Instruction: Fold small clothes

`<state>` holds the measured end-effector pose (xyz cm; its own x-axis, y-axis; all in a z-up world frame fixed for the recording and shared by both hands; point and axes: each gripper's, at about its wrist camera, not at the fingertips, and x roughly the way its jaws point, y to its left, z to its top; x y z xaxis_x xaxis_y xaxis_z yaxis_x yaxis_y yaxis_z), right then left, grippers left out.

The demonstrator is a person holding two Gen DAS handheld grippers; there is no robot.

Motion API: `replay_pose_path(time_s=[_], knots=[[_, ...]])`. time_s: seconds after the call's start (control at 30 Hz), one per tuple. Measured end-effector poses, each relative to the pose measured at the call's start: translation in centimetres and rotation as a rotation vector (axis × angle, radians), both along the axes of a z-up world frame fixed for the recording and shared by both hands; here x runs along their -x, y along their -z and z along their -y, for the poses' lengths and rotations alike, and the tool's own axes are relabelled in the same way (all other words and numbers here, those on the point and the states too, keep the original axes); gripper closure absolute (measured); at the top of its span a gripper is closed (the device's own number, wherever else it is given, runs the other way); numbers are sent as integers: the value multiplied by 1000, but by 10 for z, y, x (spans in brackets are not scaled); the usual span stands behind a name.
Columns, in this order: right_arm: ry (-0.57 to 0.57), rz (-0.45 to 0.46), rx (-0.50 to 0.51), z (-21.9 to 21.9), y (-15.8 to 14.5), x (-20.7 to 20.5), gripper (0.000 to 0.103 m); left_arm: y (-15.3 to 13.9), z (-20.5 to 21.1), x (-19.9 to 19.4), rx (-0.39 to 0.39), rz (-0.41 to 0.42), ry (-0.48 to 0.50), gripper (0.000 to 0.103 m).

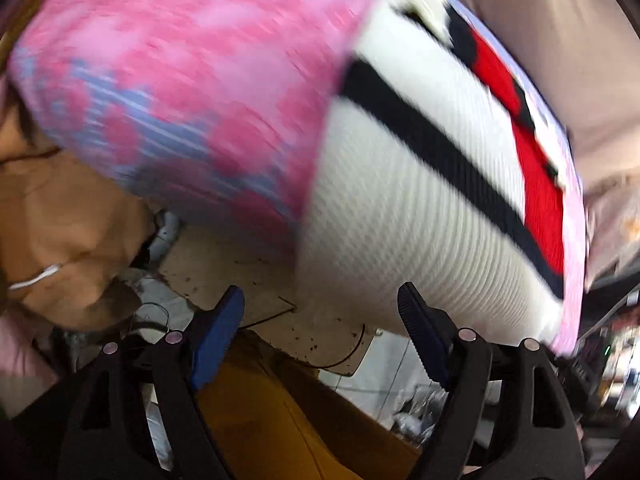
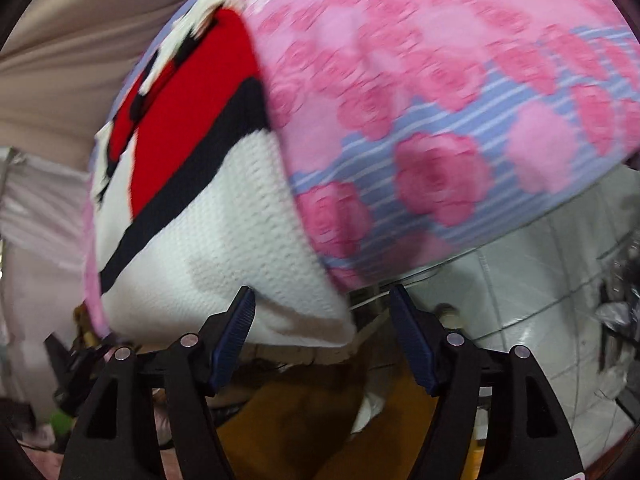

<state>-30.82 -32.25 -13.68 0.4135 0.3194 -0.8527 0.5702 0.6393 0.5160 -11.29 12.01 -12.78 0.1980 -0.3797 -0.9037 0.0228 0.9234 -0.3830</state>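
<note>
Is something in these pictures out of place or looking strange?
Nothing stands out. The white knit garment with black and red bands lies flat on the pink rose-patterned sheet, its near edge reaching the sheet's edge. The motion blur hides finer detail.

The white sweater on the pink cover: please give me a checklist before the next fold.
1. Left gripper open, nothing between the fingers: ok.
2. Right gripper open: ok. The sweater corner shows between its fingers, unpinched.
3. White sweater lies flat on the pink flowered cover: ok, as far as seen.
4. Near sweater edge reaches the cover's edge and overhangs it in the right wrist view: not ok, it may slip.
5. Sleeves and far end tidy: cannot tell, pictures blurred.
</note>
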Motion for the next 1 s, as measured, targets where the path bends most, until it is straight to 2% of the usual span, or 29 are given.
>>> replay_pose_path(time_s=[0.07,0.17,0.23,0.27,0.3,0.33,0.37,0.4,0.43,0.6,0.7,0.77,0.83,0.93,1.0], knots=[[-59,10,-1,-12,2,-6,35,8,11,-3,47,9,36,26],[-111,51,13,-29,0,-16,34,15,19,-15,71,31,93,13],[-98,48,44,-38,1,-19,35,17,21,-19,81,24,134,13],[-74,42,53,-40,1,-18,41,16,22,-21,102,16,156,23],[-43,49,43,-44,-1,-18,56,14,21,-21,128,9,174,39],[-34,61,29,-46,-2,-17,65,10,22,-20,146,-6,190,44],[-34,69,24,-50,-5,-15,86,7,22,-20,155,-13,195,60],[-37,70,34,-55,-8,-15,87,4,21,-17,171,-17,201,84],[-38,77,64,-59,-16,-13,88,-1,16,-15,181,-24,213,88],[-14,165,109,-61,-53,1,91,-37,13,0,157,36,269,92],[-45,182,161,-61,-77,15,92,-66,4,17,157,60,324,93],[-79,159,171,-62,-86,24,92,-78,-2,26,156,53,365,99],[-124,119,168,-66,-91,34,92,-92,-16,43,164,28,433,99],[-265,28,196,-80,-97,56,94,-107,-24,66,183,-8,510,99],[-312,0,168,-88,-103,69,95,-123,-27,73,191,11,527,99]])
